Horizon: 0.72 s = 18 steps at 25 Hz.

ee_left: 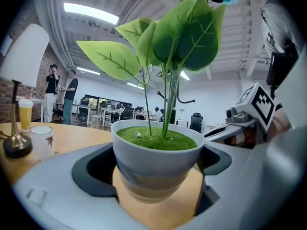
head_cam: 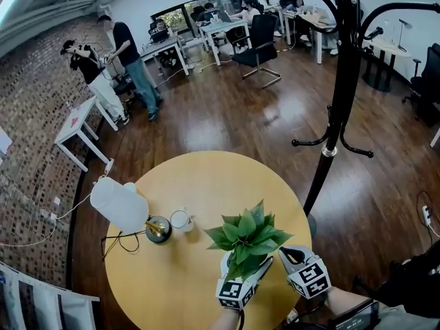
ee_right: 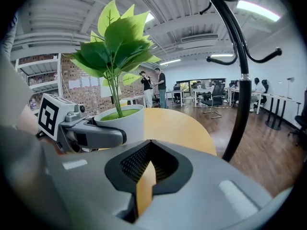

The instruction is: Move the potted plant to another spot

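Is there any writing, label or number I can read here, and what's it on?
No readable text anywhere.
Marker cube: black-and-white squares only, no letters.
Sheets on the brick wall: too small to read.
Red mark on the white side table: too small to read.

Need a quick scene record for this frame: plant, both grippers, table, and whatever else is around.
plant: potted plant, upright, at the table's near edge
left gripper: jaws closed on the potted plant, one on each side
right gripper: jaws together, empty, right of the plant
table: round, yellow
also on table: lamp and cup, left of the plant
beside table: coat rack
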### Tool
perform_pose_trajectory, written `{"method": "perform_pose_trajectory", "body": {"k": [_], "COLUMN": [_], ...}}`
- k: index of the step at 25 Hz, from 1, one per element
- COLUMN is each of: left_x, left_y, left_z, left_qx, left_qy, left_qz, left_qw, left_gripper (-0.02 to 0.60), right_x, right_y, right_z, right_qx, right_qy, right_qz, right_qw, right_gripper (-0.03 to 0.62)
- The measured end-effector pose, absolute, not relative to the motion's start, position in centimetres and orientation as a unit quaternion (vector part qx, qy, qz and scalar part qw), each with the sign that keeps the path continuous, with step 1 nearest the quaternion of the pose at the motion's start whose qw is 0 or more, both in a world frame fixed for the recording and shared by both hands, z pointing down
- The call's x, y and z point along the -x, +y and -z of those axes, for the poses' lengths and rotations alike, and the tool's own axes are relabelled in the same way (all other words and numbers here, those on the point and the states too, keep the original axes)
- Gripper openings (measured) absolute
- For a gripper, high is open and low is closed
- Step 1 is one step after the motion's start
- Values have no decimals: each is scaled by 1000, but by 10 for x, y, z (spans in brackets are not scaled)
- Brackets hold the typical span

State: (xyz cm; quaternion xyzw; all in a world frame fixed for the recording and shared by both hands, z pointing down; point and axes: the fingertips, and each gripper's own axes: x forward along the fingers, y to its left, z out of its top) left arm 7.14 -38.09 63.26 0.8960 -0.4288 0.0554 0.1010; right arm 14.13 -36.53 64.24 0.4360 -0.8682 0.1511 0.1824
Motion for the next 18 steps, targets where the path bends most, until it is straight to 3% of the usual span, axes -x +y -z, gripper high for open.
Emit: {"method": "perform_pose_trajectory", "body": {"k": [18], "left_x": [-37], "left_y": [-299], "left_z": [-500], "left_qx": [-886], "left_qy": [-457], "left_qz": [-26], "left_qw": [72], "left_gripper": [509], "right_x": [-100], "right_y": [-301], "right_z": [-504], "right_qx": [-392], "right_qy": [-909], "right_qz": [-78], "right_qw": [121], "right_gripper": [8]}}
